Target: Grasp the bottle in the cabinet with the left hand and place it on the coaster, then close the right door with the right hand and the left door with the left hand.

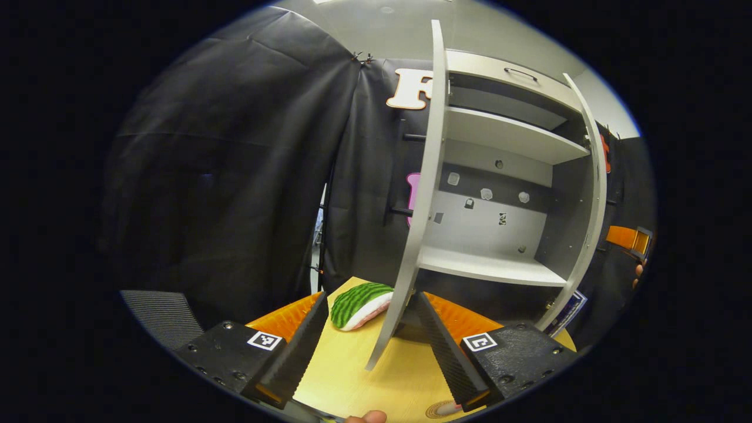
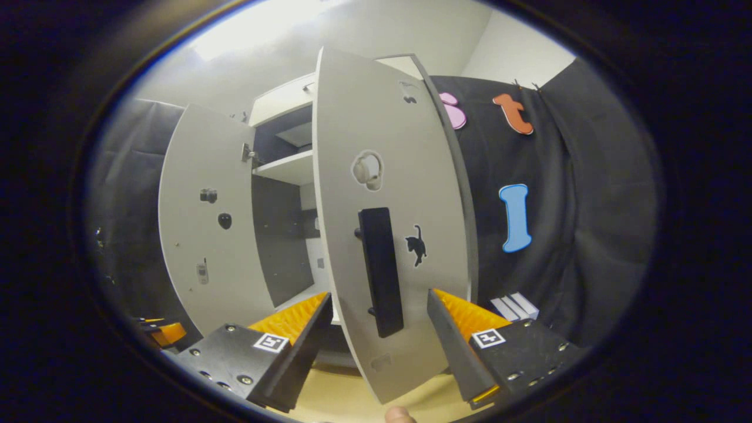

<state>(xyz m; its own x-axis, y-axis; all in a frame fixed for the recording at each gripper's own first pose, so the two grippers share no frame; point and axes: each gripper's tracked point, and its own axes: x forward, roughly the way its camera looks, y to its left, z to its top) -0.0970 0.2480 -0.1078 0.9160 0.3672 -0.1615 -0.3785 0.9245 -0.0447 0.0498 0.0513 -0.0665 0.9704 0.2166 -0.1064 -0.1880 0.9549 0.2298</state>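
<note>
Left gripper (image 1: 370,329): jaws spread wide, holding nothing, straddling the thin edge of the left door (image 1: 420,205), which stands edge-on between the fingers. No contact that I can see; likely lined up to push it shut. Watermelon-slice toy (image 1: 359,304) sits on the wooden table (image 1: 376,382) just left of that door. Cabinet (image 1: 499,194) shelves look bare, no bottle on them, so the bottle step looks done. A round patterned disc at the bottom edge may be the coaster (image 1: 442,409), can't confirm.

Right gripper (image 2: 379,329): also open and empty, fingers either side of the right door (image 2: 388,176), whose black handle (image 2: 380,270) lies between them. Door is ajar. Judgement: door closing is the step in hand, neither door shut yet.
</note>
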